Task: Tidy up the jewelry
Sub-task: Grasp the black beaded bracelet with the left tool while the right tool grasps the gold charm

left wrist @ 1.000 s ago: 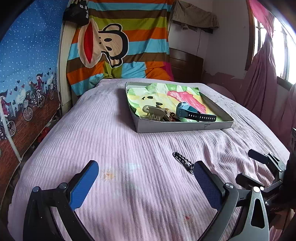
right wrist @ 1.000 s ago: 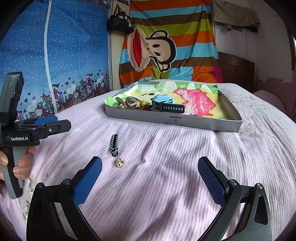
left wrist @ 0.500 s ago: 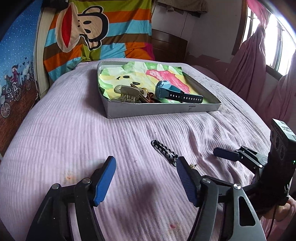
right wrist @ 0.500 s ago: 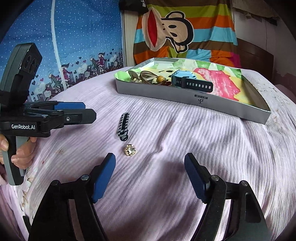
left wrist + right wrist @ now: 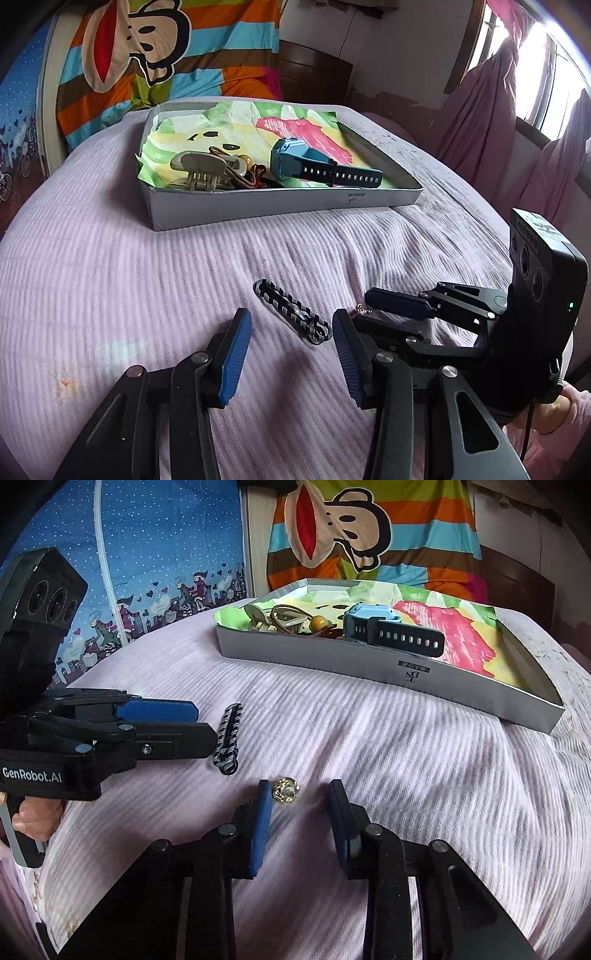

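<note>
Two half-open, empty tools (image 5: 291, 332) (image 5: 300, 794), jaws just narrowing, over lilac ribbed bedspread (image 5: 110, 277); striped cartoon blanket (image 5: 166, 48) behind.

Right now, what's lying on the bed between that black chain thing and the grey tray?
Nothing: only bare pink bedspread separates the black chain from the grey tray, clearest in the right wrist view.

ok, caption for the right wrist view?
Right gripper, jaws just closing, frames a small gold ornament on the bedspread; tray behind.
</note>
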Demonstrator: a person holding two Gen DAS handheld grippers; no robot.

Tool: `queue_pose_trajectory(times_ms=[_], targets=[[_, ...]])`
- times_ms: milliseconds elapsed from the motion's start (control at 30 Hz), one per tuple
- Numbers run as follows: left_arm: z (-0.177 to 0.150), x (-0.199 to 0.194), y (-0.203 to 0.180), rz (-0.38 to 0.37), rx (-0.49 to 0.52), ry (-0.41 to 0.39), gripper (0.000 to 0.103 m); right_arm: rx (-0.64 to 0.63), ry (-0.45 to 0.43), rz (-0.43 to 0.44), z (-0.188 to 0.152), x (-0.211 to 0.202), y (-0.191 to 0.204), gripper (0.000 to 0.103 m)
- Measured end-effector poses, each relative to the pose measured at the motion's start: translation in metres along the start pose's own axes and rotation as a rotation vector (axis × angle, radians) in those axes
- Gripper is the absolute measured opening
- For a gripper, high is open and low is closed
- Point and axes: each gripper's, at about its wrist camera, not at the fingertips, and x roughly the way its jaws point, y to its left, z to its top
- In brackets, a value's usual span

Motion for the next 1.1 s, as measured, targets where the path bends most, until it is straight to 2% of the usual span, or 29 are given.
queue_pose_trajectory(times_ms=[133,333,433,500,533,1100], targets=[[0.0,0.008,-0.007,0.019,0.023,0.032,0.039,0.02,0.0,0.001,0.002,0.003,-0.008,0.014],[0.002,0.018,-0.018,0.069,0.066,0.063,0.035,0.055,-0.009,0.005,0.001,0.003,-0.017,0.014],[0.001,0.021,-0.02,0.105,0.075,0.069,0.027,0.07,-0.014,0.006,0.0,0.003,-0.021,0.014],[0.0,0.022,-0.019,0.132,0.069,0.068,0.017,0.081,-0.019,0.006,-0.001,0.002,-0.024,0.014],[0.0,0.022,-0.017,0.132,0.061,0.067,0.016,0.089,-0.022,0.009,-0.001,0.002,-0.025,0.014],[-0.005,0.017,-0.017,0.143,0.063,0.028,0.014,0.124,-0.044,0.018,-0.005,0.003,-0.034,0.013]])
